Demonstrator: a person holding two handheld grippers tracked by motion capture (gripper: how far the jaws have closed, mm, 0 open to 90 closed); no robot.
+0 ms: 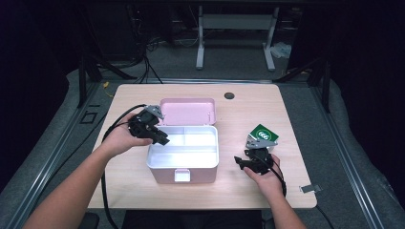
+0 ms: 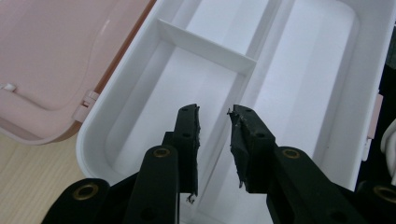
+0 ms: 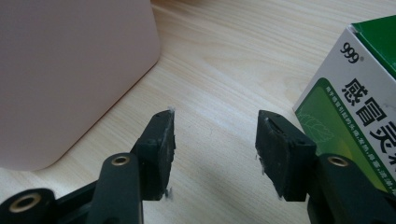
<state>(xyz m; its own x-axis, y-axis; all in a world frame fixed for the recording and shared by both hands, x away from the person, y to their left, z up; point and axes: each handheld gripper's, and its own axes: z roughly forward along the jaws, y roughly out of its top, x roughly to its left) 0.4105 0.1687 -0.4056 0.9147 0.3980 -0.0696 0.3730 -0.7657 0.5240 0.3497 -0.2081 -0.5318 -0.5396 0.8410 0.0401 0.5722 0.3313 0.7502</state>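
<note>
Pink plastic box, white divided tray — my left claw spread above it; right claw spread, empty, beside green carton.

one pink box is sitting on the one wooden table, and its single lid is lying open behind it. inside, the white tray is showing three compartments: two narrow ones side by side along the back and one wide one in front. one green and white carton is standing to the right of the box, two grippers are being held over the table, the left gripper and the right gripper, each showing two black jaws, and one small dark round disc is lying near the table's far edge.
</note>
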